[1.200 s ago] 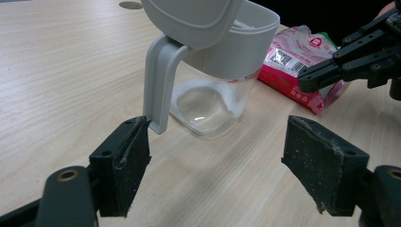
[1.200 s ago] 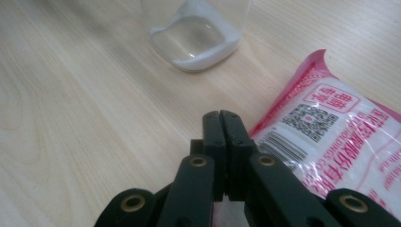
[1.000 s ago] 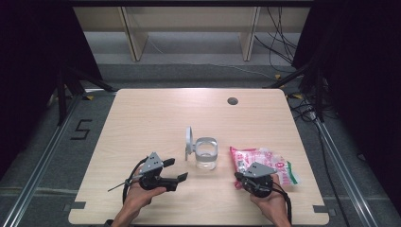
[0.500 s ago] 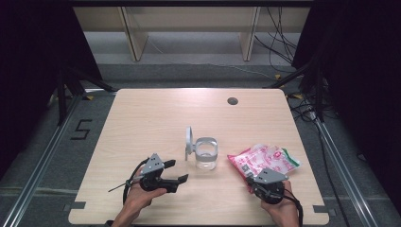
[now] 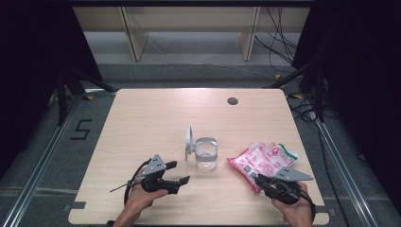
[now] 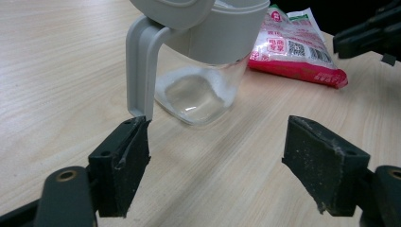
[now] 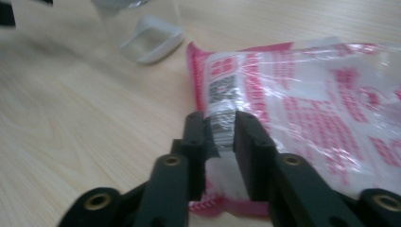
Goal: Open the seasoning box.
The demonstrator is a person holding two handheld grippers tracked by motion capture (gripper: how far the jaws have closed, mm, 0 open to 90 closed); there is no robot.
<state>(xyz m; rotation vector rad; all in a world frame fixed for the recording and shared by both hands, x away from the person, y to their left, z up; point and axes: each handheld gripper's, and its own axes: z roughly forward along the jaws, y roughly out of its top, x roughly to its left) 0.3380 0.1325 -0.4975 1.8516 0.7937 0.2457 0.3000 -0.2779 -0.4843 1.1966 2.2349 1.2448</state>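
Note:
A clear glass jar [image 5: 206,152] stands mid-table, its grey hinged lid [image 5: 188,142] flipped up on the left. My left gripper [image 5: 180,171] is open just left of and nearer than the jar. In the left gripper view its jaws [image 6: 217,156] stand wide before the jar [image 6: 208,71] with nothing between them. A pink-and-clear snack bag [image 5: 262,161] lies right of the jar. My right gripper [image 5: 259,179] is at its near corner. Its jaws [image 7: 221,123] have just been opening and stand slightly apart, with the bag's edge [image 7: 307,94] between them.
The wooden table [image 5: 151,118] has a dark round hole [image 5: 232,100] at its far right. My right gripper's jaws [image 6: 373,35] show beyond the bag [image 6: 295,45] in the left gripper view. Cables and shelf legs lie on the floor behind the table.
My right hand has moved right along the near edge, pulling the bag's near corner so the bag now lies slanted. The left hand has stayed put.

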